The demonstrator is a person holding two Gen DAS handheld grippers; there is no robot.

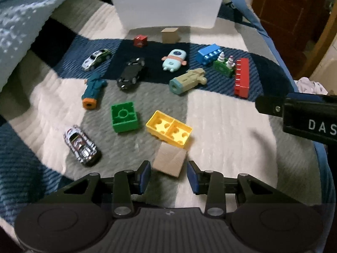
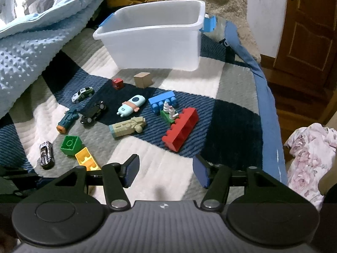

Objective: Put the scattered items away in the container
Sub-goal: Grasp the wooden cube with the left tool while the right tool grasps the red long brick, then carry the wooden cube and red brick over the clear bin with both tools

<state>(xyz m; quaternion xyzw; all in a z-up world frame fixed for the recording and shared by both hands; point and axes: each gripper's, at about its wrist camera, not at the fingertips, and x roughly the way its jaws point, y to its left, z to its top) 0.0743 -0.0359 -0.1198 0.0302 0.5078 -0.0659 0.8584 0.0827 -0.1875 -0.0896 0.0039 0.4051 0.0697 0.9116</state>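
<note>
White plastic container [image 2: 155,40] at the bed's far edge looks empty as far as its inside shows; every toy still lies on the quilt [image 2: 231,84]. Left tool [image 1: 168,174] stands part open around a wooden cube [image 1: 169,161], pads apart from it. Right tool [image 2: 166,169] is part open, holding nothing.

Translucent smooth plastic container [image 2: 155,48], matt wooden block [image 1: 169,162], ribbed quilted cloth blanket [image 2: 221,113]
</note>
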